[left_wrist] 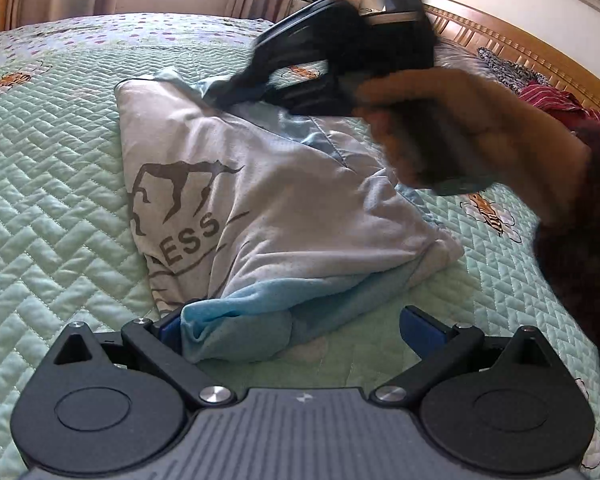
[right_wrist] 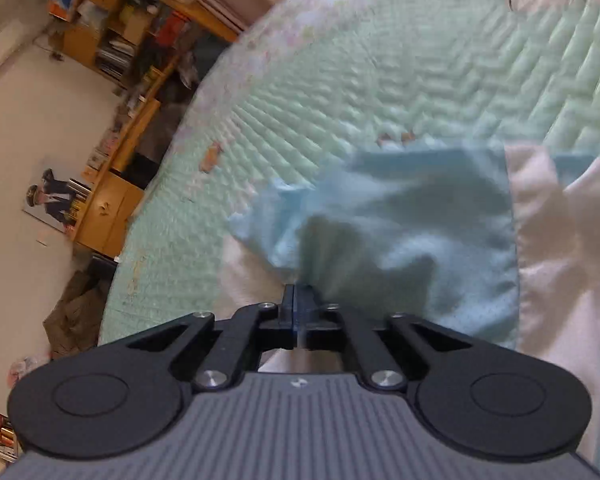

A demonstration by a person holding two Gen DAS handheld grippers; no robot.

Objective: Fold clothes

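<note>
A white and pale-blue mesh sports shirt with a dark printed logo [left_wrist: 268, 200] lies crumpled and partly doubled over near the middle of the bed, on the mint-green quilted bedspread [left_wrist: 52, 152]. The left tool [left_wrist: 296, 332] is released, its blue-padded fingers spread wide just at the shirt's near blue sleeve, one finger touching the cloth. The right tool [right_wrist: 298, 300] is clenched on a bunch of the blue cloth toward the headboard side of the shirt, and in the left wrist view a hand [left_wrist: 452, 128] is wrapped round its grip.

The fabric looks thin, light and limp, likely a little slick; it should sag and slip rather than keep a crease, and one pinch will drag the whole garment. Best hold is probably on a seam, hem or sleeve edge, where the layers are doubled, with both tools taking matching corners so the panel stays taut.
</note>
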